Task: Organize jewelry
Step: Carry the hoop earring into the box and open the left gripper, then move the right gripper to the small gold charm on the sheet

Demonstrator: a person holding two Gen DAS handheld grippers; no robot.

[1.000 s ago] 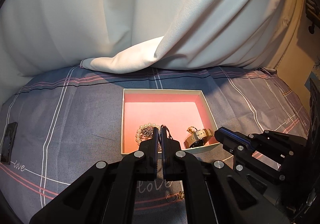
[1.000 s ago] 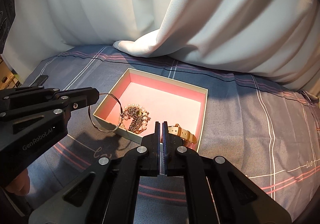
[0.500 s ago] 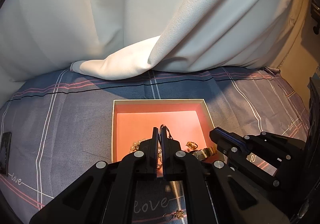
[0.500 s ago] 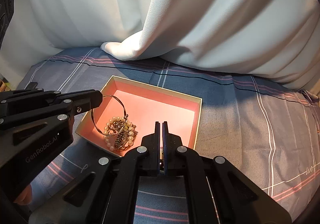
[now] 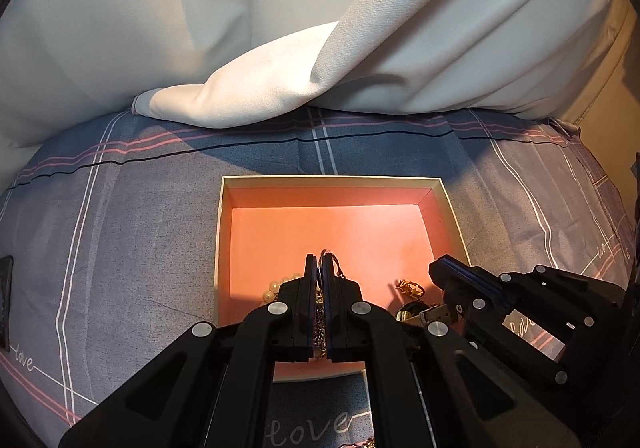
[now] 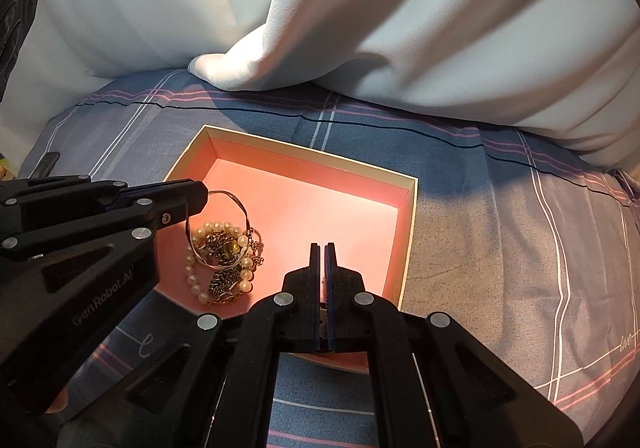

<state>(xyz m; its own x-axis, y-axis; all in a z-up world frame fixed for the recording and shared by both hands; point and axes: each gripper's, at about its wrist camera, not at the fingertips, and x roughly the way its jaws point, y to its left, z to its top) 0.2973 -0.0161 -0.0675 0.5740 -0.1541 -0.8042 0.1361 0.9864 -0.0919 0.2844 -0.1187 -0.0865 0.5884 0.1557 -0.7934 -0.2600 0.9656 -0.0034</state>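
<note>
**Left gripper holds bangle over box; right gripper closed, empty**

Left gripper [image 5: 319,262] has its jaws clamped on a thin silver bangle [image 6: 224,226]. Right wrist view shows the hoop hanging from the fingertips, inside the pink-lined box [image 6: 408,216], its lower arc over the jewelry pile; contact with the pile can't be confirmed.

Pile sits in the box's near-left corner: pearl strand [image 6: 218,228] looped around a tangle of gold chain [image 6: 222,286].

Right gripper [image 6: 320,252] has jaws pressed together with nothing between them, tips over the box's near side. In the left wrist view it sits at the box's right edge, next to a gold watch [image 5: 434,314] and a small gold piece [image 5: 410,286] on the box floor.

Box rests on a grey plaid bedsheet [image 5: 140,228] printed "love". White curtain [image 5: 280,48] drapes onto the sheet behind the box. A dark flat object [image 5: 5,300] lies at the sheet's far left edge, too cropped to identify.
</note>
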